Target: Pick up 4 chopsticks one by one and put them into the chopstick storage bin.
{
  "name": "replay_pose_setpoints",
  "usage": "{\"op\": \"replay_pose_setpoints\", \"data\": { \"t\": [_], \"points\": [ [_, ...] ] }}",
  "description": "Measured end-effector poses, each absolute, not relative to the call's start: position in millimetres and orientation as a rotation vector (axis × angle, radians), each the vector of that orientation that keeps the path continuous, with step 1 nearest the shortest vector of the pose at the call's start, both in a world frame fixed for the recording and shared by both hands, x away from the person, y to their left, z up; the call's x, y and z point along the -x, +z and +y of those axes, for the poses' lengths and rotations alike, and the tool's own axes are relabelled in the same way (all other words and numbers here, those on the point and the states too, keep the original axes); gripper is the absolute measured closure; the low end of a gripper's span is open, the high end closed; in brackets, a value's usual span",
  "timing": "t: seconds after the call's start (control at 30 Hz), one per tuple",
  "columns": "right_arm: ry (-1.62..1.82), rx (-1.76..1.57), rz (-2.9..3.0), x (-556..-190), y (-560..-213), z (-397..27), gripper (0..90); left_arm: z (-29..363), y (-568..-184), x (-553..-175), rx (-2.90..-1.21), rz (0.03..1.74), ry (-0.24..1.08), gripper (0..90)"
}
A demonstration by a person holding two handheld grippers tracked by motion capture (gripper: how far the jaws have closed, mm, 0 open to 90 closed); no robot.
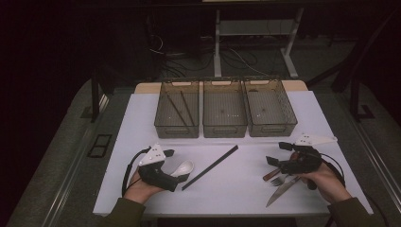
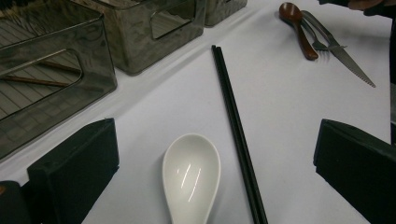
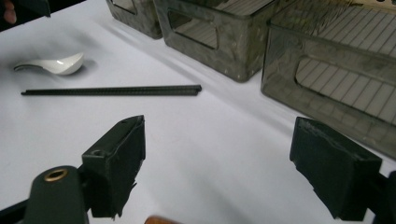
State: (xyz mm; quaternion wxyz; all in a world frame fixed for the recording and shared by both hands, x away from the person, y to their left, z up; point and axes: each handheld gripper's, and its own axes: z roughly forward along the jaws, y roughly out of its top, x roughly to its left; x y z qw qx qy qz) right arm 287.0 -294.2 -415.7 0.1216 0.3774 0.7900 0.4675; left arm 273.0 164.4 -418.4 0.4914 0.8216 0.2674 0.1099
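Observation:
A white ceramic spoon [image 1: 184,168] lies at the table's front left, its bowl [image 2: 191,175] between the open jaws of my left gripper [image 2: 215,135], untouched. A pair of black chopsticks [image 1: 210,167] lies slantwise just right of it [image 2: 236,126]. At the front right, a brown spoon [image 1: 270,174], a fork [image 1: 278,180] and a serrated knife [image 1: 282,190] lie together beside my right gripper [image 1: 278,153]. That gripper [image 3: 219,140] stands open over bare table and holds nothing. The white spoon [image 3: 53,64] and black chopsticks [image 3: 112,90] lie farther off in the right gripper view.
Three clear wire-floored bins stand in a row at the back: left bin [image 1: 177,128] with brown chopsticks [image 1: 182,109] inside, middle bin [image 1: 224,128], right bin [image 1: 272,128]. A white mat [image 1: 236,189] covers the table; its edges drop to dark floor.

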Motion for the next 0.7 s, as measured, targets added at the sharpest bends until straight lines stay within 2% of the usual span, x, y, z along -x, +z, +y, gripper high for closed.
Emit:
{"op": "replay_pose_setpoints", "data": {
  "t": [0.33,0.47,0.7],
  "points": [
    [1.358,-1.084,2.273,-260.8,-428.9,-305.8,15.6,161.1,-414.5,-276.9,-2.005,0.669,0.296,2.4],
    [1.360,-1.097,2.270,-254.3,-432.9,-309.8,15.6,157.9,-410.3,-281.2,-2.001,0.684,0.325,14.0],
    [1.352,-1.089,2.280,-253.2,-434.7,-307.8,15.6,143.9,-407.1,-292.2,-2.007,0.725,0.326,27.7]
  ]
}}
